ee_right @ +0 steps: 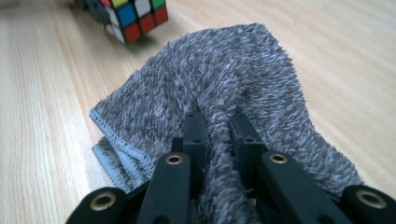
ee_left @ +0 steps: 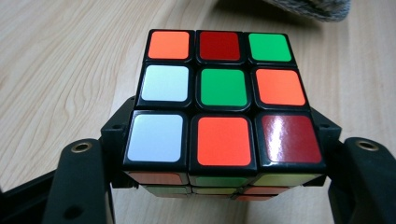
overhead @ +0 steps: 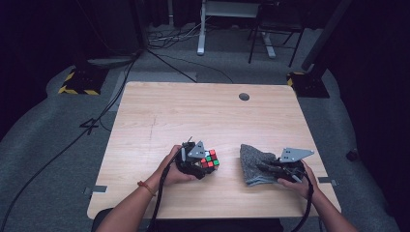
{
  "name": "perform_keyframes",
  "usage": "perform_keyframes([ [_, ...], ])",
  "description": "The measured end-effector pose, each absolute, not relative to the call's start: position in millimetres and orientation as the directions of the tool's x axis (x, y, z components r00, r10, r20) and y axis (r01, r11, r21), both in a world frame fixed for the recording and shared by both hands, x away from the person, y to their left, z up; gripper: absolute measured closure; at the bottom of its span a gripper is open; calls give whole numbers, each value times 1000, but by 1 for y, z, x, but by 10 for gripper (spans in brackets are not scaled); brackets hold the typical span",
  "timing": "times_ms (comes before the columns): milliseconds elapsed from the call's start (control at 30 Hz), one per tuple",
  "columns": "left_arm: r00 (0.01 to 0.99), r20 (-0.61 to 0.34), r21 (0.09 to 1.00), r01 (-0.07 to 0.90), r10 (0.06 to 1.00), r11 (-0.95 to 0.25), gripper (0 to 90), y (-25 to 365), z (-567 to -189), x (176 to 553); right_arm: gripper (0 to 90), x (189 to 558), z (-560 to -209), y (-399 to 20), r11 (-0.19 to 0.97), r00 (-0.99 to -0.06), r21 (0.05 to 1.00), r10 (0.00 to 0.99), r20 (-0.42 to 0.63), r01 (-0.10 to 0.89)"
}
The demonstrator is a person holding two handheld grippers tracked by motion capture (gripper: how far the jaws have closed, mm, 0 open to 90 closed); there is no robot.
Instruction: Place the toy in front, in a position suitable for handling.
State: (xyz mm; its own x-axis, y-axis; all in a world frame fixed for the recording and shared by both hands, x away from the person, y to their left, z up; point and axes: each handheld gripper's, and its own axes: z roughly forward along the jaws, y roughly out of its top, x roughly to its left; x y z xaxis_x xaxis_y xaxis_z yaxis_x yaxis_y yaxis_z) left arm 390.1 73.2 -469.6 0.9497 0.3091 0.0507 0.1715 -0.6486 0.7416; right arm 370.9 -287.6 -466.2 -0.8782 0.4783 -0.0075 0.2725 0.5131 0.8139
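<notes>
Near the tabletop's [overhead: 159,116] front edge, the left tongs [overhead: 202,164] clench the stiff, slick-faced puzzle cube [ee_left: 223,100] by its opposite sides, while to its right the right tongs [ee_right: 217,128] pinch a raised fold of the soft, limp grey cloth [ee_right: 243,79].

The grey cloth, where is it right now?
In the high view the grey cloth lies on the table's near right side, pinched by the right gripper, right of the puzzle cube.

Multicoloured cube [ee_left: 223,100], speckled grey cloth [ee_right: 224,88]
</notes>
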Motion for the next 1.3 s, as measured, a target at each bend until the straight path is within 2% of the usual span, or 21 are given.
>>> perform_keyframes([
  [233,957,61,744,146,285,-652,333,60,-464,392,793,369,-443,-274,487,-890,846,454,-30,220],
  [567,965,107,719,91,238,-690,337,34,-456,386,793,367,-414,-228,496,-928,856,369,-55,147],
  [833,967,126,698,72,221,-712,338,29,-452,380,791,368,-413,-178,562,-953,819,295,-67,116],
  [1100,965,120,675,92,232,-732,339,28,-454,379,790,365,-416,-159,615,-942,785,301,-148,73],
  [1300,964,132,666,86,231,-741,339,31,-453,380,793,369,-418,-173,634,-927,767,339,-161,99],
])
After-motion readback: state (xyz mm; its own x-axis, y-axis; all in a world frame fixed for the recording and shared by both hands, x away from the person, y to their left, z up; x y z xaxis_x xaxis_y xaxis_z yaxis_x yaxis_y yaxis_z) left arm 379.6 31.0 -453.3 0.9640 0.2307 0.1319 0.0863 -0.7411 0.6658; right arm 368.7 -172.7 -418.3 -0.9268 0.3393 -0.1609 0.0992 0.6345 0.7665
